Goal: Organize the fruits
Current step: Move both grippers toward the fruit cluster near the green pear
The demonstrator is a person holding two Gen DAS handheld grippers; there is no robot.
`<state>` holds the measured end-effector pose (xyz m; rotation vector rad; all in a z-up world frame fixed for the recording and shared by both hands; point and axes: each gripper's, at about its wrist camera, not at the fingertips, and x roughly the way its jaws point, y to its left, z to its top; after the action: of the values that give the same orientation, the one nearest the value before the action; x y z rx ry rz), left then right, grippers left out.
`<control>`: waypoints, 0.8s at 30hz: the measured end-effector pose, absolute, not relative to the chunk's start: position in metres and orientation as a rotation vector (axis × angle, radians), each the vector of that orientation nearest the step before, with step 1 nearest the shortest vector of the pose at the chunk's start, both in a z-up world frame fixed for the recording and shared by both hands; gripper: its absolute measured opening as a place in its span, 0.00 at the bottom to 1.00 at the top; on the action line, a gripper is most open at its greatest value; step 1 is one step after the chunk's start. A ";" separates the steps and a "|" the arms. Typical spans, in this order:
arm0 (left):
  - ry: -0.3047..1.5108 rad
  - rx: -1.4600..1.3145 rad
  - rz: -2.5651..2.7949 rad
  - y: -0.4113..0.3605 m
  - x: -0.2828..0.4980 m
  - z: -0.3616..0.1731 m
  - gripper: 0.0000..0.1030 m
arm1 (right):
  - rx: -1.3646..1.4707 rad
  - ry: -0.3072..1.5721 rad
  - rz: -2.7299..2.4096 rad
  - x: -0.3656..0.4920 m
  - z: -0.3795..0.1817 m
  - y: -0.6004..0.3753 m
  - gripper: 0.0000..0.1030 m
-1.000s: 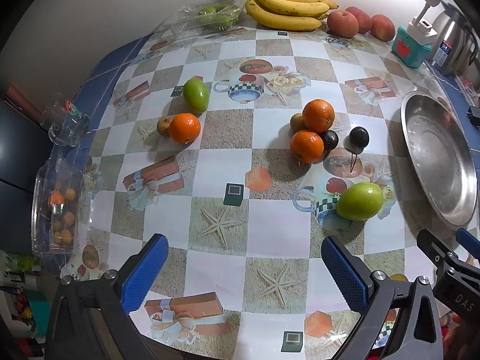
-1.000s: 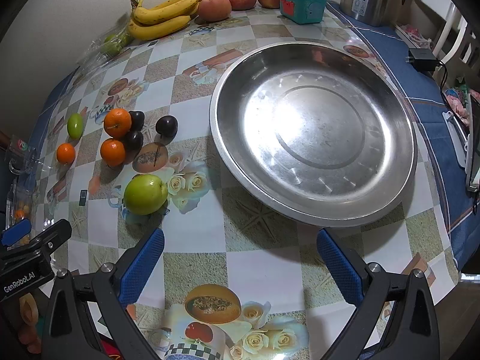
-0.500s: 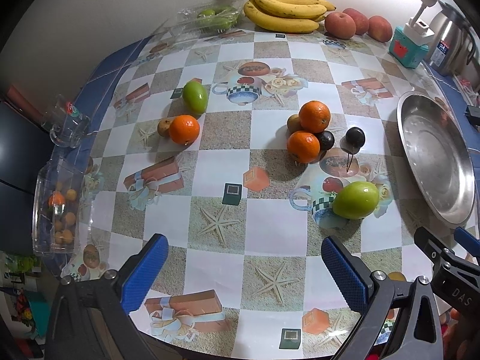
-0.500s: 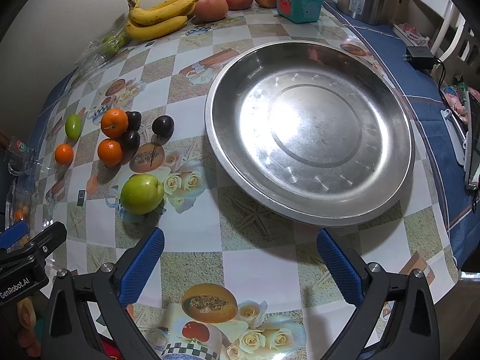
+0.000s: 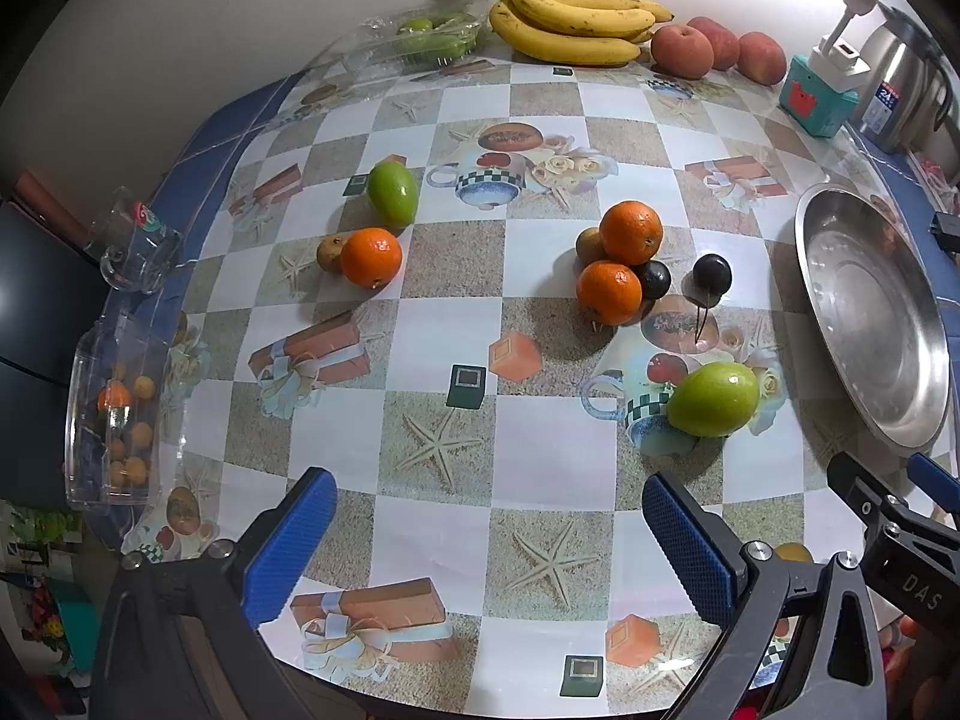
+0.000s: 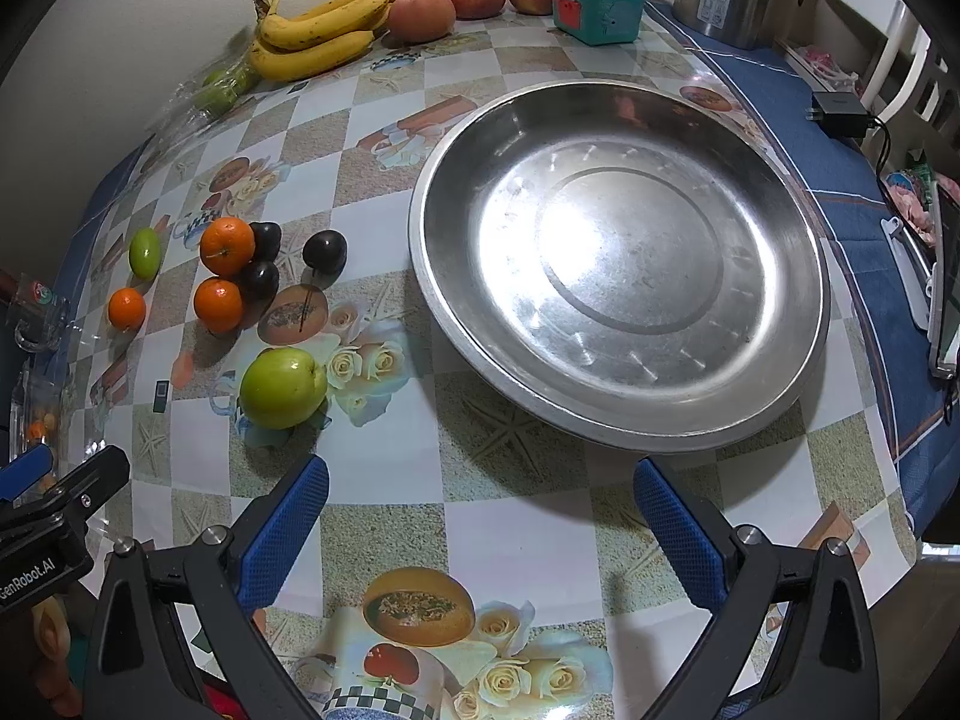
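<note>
Hovering w/ jaws wide: left gripper (image 5: 489, 531) & right gripper (image 6: 480, 516), nr green apple (image 6: 283, 387).

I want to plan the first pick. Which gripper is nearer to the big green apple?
Right, though only slightly. The green apple lies just ahead-left of the right gripper; from the left gripper it lies ahead-right, about as close. Both are open.

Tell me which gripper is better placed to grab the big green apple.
Probably right. The right gripper is open, with the apple just ahead-left and the pan directly ahead.
</note>
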<state>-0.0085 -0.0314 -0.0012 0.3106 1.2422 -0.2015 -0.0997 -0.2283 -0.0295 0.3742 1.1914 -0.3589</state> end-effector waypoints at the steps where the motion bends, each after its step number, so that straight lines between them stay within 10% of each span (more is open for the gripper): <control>1: 1.242 0.308 -0.198 -0.031 -0.008 -0.001 1.00 | 0.369 1.190 -0.359 -0.099 -0.029 -0.228 0.99; 24: 1.151 0.199 -0.107 -0.048 0.046 0.028 1.00 | 0.411 1.046 -0.333 -0.064 0.004 -0.229 0.99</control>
<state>0.0456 -0.0481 0.0281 0.1992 1.1512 -0.1070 -0.0645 -0.2287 0.0040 0.4106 1.0455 -0.3332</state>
